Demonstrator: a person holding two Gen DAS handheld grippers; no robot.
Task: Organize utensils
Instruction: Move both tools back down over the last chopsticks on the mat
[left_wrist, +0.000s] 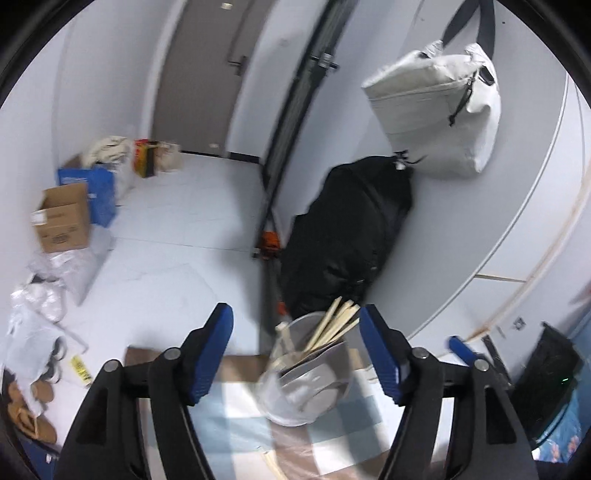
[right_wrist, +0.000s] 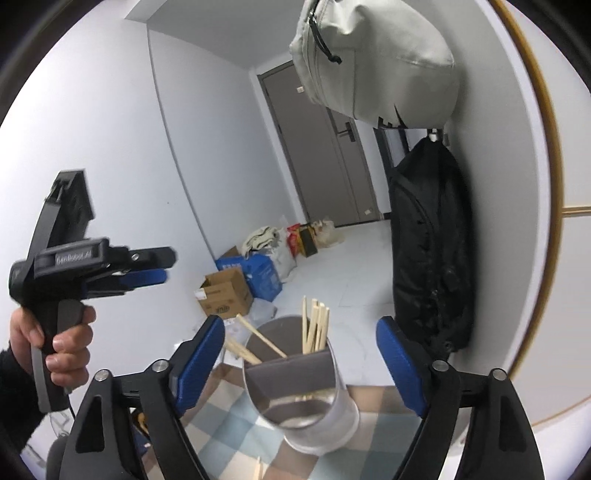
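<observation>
A clear cylindrical utensil holder (left_wrist: 306, 384) (right_wrist: 299, 384) with a grey divider stands on a checked cloth (right_wrist: 221, 417). Several wooden chopsticks (left_wrist: 334, 326) (right_wrist: 314, 328) stick up out of it. My left gripper (left_wrist: 295, 354) is open and empty, its blue pads (left_wrist: 212, 354) either side of the holder, above it. It also shows from the side in the right wrist view (right_wrist: 147, 269), held in a hand. My right gripper (right_wrist: 299, 362) is open and empty, with the holder between its fingers. A loose chopstick (right_wrist: 258, 469) lies on the cloth at the bottom.
A black bag (right_wrist: 428, 251) and a white bag (right_wrist: 369, 59) hang on the wall to the right. Cardboard boxes (right_wrist: 225, 295), a blue box (right_wrist: 258, 273) and plastic bags lie on the floor by the far wall. A grey door (right_wrist: 317, 147) is behind.
</observation>
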